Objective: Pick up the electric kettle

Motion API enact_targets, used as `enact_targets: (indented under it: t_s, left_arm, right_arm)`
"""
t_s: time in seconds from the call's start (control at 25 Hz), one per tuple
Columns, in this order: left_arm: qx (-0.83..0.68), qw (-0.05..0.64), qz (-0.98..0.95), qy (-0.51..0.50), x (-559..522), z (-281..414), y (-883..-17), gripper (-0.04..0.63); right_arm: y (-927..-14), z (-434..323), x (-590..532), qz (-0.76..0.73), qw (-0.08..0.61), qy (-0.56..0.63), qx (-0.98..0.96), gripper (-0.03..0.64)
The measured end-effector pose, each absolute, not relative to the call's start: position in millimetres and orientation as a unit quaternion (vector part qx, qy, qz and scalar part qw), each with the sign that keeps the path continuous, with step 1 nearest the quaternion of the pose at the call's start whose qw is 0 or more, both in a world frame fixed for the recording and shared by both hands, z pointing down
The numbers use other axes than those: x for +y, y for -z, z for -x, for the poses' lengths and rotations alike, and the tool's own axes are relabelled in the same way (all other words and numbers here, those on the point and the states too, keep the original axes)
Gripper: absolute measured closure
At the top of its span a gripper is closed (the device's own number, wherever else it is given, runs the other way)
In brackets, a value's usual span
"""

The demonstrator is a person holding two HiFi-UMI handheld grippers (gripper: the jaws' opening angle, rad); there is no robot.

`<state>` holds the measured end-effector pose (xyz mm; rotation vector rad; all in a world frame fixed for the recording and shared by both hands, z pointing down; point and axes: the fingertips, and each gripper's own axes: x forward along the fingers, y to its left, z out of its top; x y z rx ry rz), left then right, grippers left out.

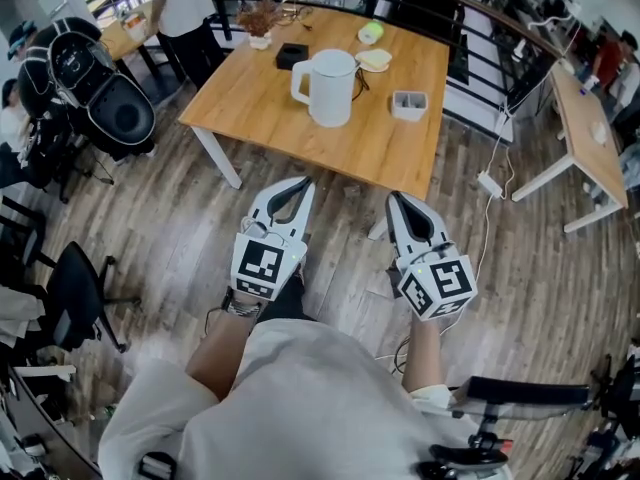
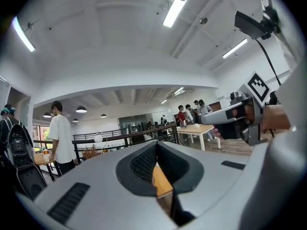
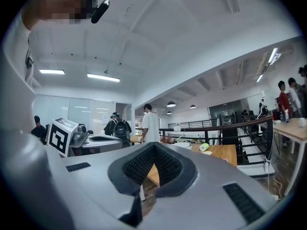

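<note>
Both tools are level and well short of the light wooden worktop point(image 1: 250, 118). The left hand-held gripper point(image 1: 293, 186) has its jaws pressed together on nothing, and the right hand-held gripper point(image 1: 396, 202) is closed and empty in the same way.

The tall white plastic electric kettle point(image 1: 331, 88) stands upright near the middle of the worktop, lid on, with its loop handle turned to the left.

**What could go wrong**
- If either pair of jaws arrives closed, it would likely butt the kettle rather than grip it, sliding or tipping it.
- The handle faces left, so a reach from the right would meet only the smooth round body, where pads may slip.
- Whether the kettle holds water cannot be told. A full one gripped by the handle alone could swing and spill.
- A thin dark line beside the kettle's right side may be a cord. If so, it could snag on the lift.
- The black square box point(image 1: 292, 55) just behind and to the left could be knocked by a wide approach.
- So could the small pale rectangular container point(image 1: 408, 105) to the right.

**Count**
- Hand-held grippers: two.
- Worktops carrying the things: one.
- Dried plants in a white pot point(image 1: 260, 23): one.
- Black boxes: one.
- Kettles: one.
- Rounded green objects point(image 1: 371, 32): one.
- Flat cream objects point(image 1: 374, 59): one.
- Small containers: one.
- Other pale desks point(image 1: 585, 128), far right: one.
</note>
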<state>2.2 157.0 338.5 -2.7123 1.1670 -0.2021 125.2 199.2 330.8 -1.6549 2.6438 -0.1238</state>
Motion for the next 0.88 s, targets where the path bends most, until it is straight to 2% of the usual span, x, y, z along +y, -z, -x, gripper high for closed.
enact_targets:
  t_s: [0.88]
  left_arm:
    - [0.391,0.082,0.915,0.060,-46,15,-336,0.592]
  right_arm:
    - [-320,-111,5,0.538,-0.002,0.028,0.843,0.607]
